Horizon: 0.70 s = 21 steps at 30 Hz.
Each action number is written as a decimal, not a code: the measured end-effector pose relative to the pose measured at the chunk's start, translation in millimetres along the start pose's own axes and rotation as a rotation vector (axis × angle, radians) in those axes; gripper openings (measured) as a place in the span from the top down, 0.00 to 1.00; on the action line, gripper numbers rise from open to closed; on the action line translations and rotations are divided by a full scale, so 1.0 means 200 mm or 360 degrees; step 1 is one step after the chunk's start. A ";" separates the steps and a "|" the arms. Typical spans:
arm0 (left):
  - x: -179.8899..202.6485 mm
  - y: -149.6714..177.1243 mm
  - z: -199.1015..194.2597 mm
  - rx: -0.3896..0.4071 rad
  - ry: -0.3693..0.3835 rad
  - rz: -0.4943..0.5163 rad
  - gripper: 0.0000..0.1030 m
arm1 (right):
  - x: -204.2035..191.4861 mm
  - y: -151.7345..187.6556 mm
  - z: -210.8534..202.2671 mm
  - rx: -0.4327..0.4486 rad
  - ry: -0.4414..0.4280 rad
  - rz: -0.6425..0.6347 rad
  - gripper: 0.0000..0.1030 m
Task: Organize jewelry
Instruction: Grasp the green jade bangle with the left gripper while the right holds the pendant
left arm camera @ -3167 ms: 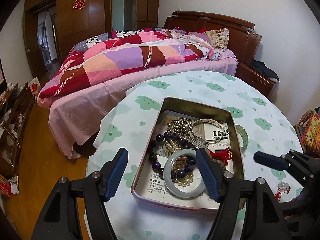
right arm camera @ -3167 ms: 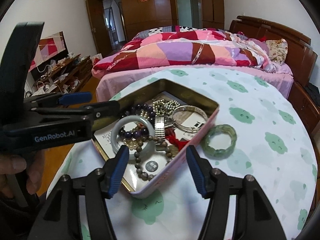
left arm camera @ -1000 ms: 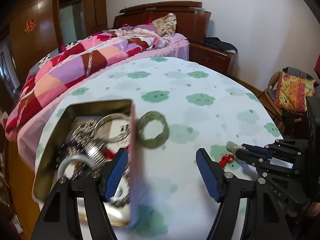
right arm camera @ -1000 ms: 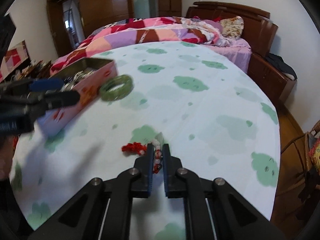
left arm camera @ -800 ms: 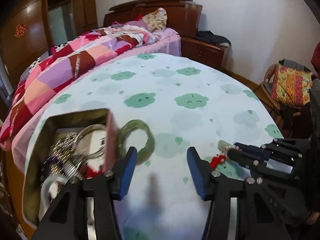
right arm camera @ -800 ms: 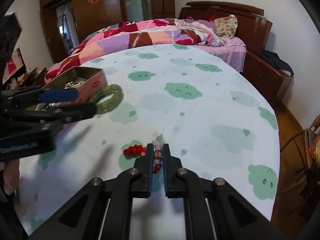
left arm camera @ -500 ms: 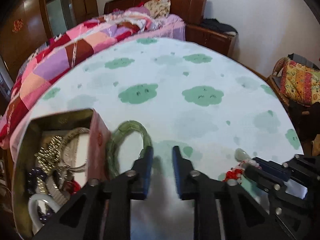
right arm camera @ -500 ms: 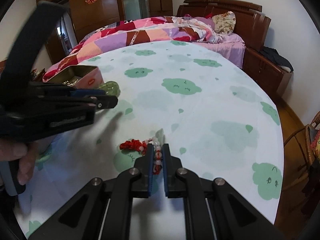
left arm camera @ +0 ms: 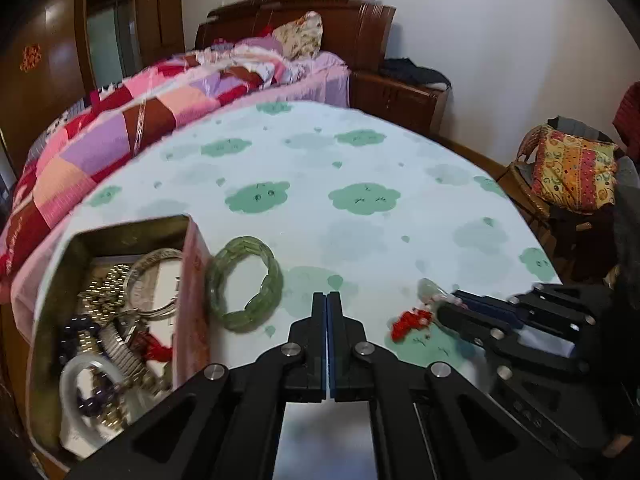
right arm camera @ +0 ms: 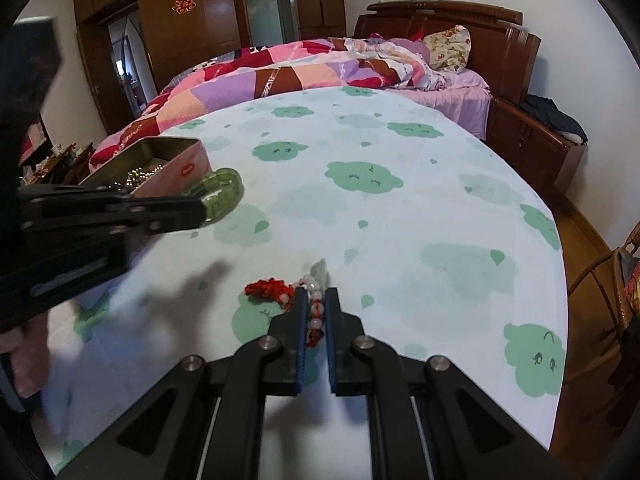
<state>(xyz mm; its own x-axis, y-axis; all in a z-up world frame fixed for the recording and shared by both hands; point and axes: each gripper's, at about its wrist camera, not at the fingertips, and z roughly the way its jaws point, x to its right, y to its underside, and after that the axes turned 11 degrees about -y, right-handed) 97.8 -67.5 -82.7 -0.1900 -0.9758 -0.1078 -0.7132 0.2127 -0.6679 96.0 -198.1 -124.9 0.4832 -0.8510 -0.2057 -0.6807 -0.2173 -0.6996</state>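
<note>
Red cord and pale beads make up the charm (right arm camera: pixel 314 312), pinched between the right gripper's (right arm camera: pixel 315 300) fingers low over the table (right arm camera: pixel 420 216), its red knot trailing left. The left gripper (left arm camera: pixel 327 300) is closed on nothing, just beside the green bracelet (left arm camera: pixel 244 284), which lies against the pink tin (left arm camera: pixel 194 280). The right view hides part of the bracelet behind the left gripper; the left view shows watches and bangles inside the tin.
</note>
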 end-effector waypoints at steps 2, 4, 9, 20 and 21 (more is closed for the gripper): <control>-0.01 0.01 -0.05 0.0026 0.0025 -0.0015 1.00 | -0.01 -0.01 -0.02 0.0015 -0.0009 -0.0003 0.90; -0.01 0.02 -0.10 0.0057 0.0045 -0.0025 1.00 | -0.03 -0.02 -0.04 0.0036 -0.0017 -0.0014 0.90; -0.04 0.03 -0.20 0.0120 0.0066 -0.0045 1.00 | -0.07 -0.06 -0.11 0.0096 -0.0035 -0.0028 0.90; -0.05 -0.06 0.06 -0.0004 0.0000 -0.0006 0.98 | -0.05 -0.07 -0.08 0.0072 -0.0053 0.0005 0.90; -0.06 -0.07 0.09 -0.0024 -0.0015 -0.0014 0.98 | -0.05 -0.06 -0.08 0.0071 -0.0055 0.0010 0.90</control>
<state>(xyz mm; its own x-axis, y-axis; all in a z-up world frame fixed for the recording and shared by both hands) 121.6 -59.5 -85.8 -0.1772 -0.9781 -0.1087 -0.7251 0.2045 -0.6576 90.7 -195.0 -103.2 0.4983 -0.8350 -0.2334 -0.6589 -0.1898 -0.7279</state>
